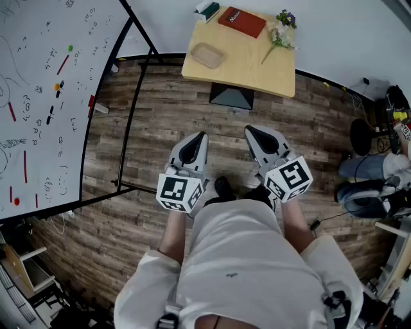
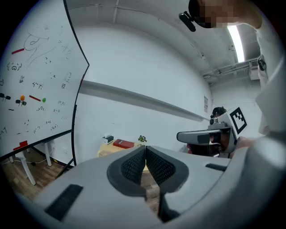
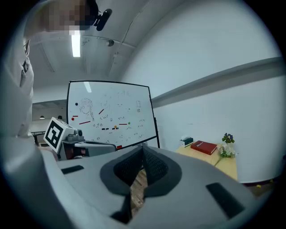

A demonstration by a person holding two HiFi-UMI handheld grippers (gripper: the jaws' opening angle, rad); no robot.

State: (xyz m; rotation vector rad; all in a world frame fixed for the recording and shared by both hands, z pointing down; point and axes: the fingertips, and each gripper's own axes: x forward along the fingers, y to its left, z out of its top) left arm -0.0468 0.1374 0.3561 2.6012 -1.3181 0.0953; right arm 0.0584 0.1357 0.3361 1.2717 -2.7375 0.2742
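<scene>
I hold both grippers side by side at waist height over the wooden floor, pointing toward a small table. My left gripper is shut, its black pads meeting at the tips with nothing between them. My right gripper is likewise shut and empty. The wooden table stands ahead of both, well apart from them. On it lie a red book, a shallow tan tray, a tissue box and a small bunch of flowers.
A large whiteboard on a black frame stands to the left. At the right sit a person, a round stool and cables on the floor. Shelving lies at the lower left. A white wall runs behind the table.
</scene>
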